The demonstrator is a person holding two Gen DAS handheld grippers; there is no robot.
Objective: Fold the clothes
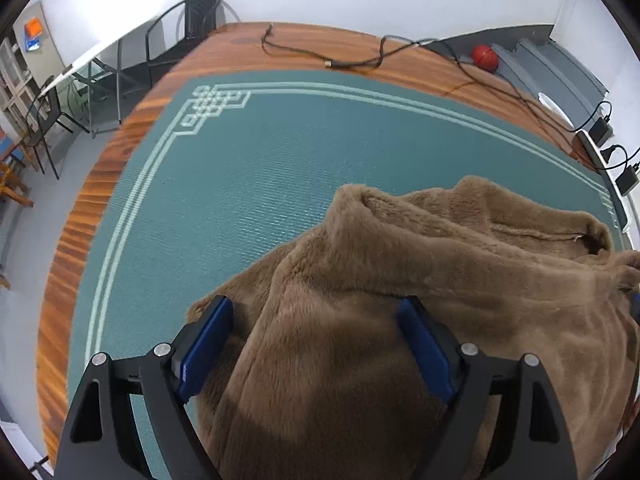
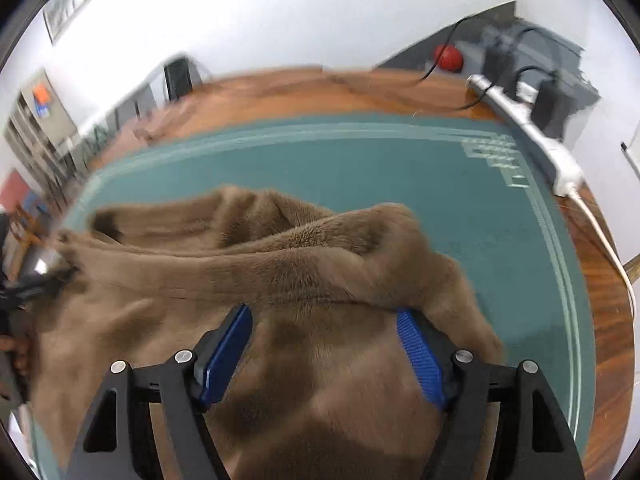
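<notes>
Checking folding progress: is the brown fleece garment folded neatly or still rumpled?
Rumpled: the fleece garment lies bunched in loose ridges on the green mat.

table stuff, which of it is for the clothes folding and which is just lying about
For the job:
- brown fleece garment, bunched on the mat
- green mat under it
- left claw and right claw, both open over the fleece

Just lying about:
- black cable on the wooden table
- white power strip
- red ball
- chair

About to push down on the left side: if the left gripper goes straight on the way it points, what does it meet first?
Most likely the brown fleece garment, lying right between the left gripper's open jaws; depth is unclear.
</notes>
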